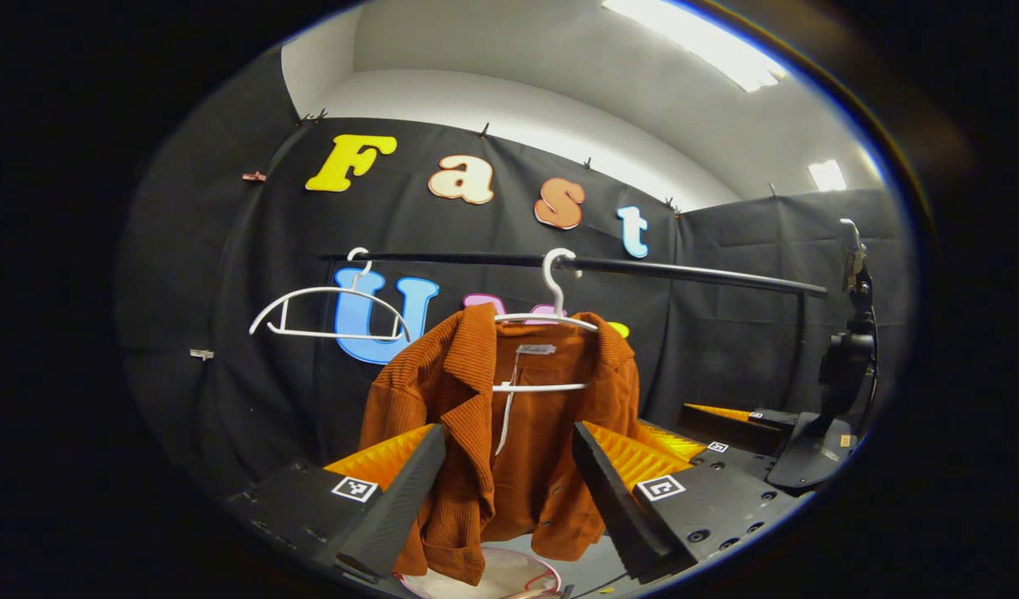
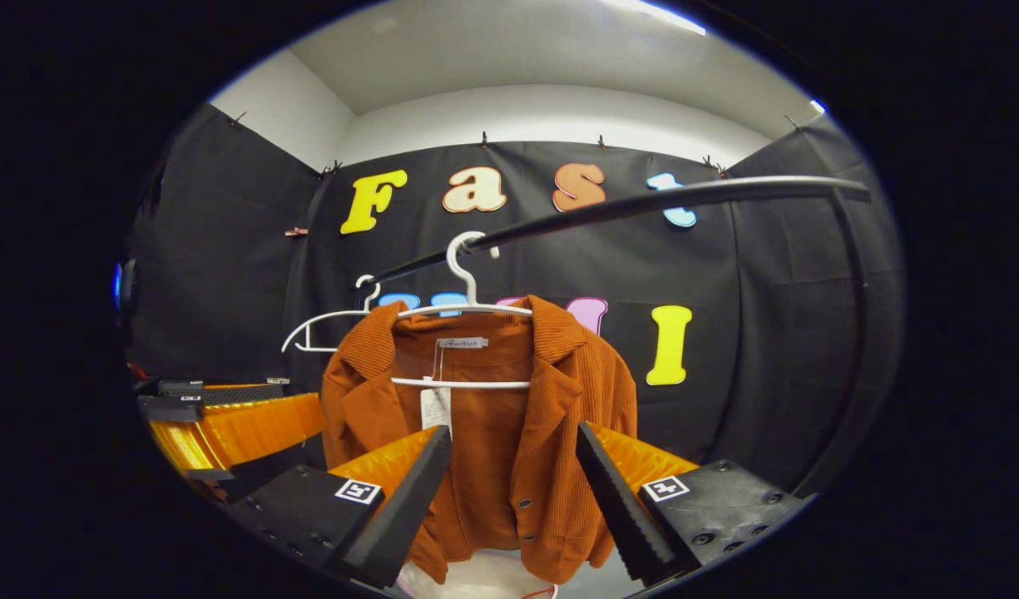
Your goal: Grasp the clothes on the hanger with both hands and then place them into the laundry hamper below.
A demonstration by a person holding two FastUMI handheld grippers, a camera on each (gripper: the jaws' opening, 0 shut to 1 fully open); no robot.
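Note:
A rust-orange corduroy jacket (image 1: 509, 424) (image 2: 492, 433) hangs open on a white hanger (image 1: 551, 316) (image 2: 467, 308) hooked over a black rail (image 1: 642, 268) (image 2: 625, 208). My left gripper (image 1: 509, 453) is open just short of the jacket, one finger on each side of its front. My right gripper (image 2: 513, 453) is open as well, framing the jacket's lower front. In the left gripper view the right gripper (image 1: 750, 424) sits farther off at the right. In the right gripper view the left gripper (image 2: 226, 416) lies at the left. The hamper's pale rim (image 1: 492, 578) (image 2: 476, 578) peeks out below the jacket.
A second, bare white hanger (image 1: 330, 312) (image 2: 326, 329) hangs on the rail left of the jacket. Black cloth walls close the booth behind and on both sides. A dark stand (image 1: 850, 333) rises at the right end of the rail.

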